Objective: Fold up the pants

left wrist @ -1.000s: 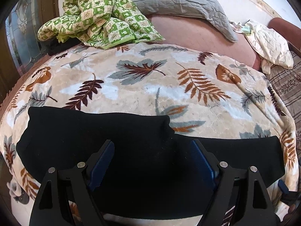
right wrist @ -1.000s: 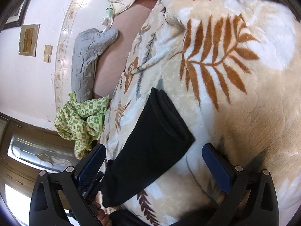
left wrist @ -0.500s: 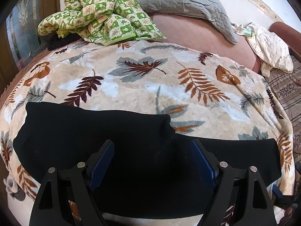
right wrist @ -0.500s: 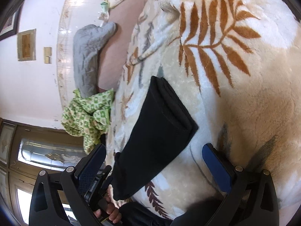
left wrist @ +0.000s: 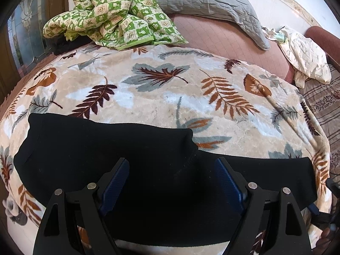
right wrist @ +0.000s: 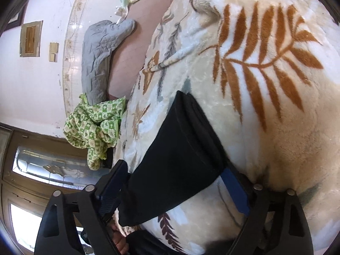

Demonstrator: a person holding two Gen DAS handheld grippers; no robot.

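Black pants lie spread sideways across a leaf-patterned blanket, waist part to the left and a folded leg running right. My left gripper hovers open above their middle, nothing pinched between its blue pads. In the right wrist view the leg end of the pants lies between the fingers of my right gripper. Its jaws are closing, one blue pad on each side of the hem, and I see no pinch on the fabric. A person's hand shows below the left finger.
A crumpled green checked quilt and a grey quilted pillow lie at the far side on a pink sheet. A cream cloth sits at the far right. A glazed wooden door stands beyond the bed.
My right gripper has come closer to the leg end, so the hem now reaches between its fingers, and its fingers stand narrower. The left gripper has kept still and stays open.
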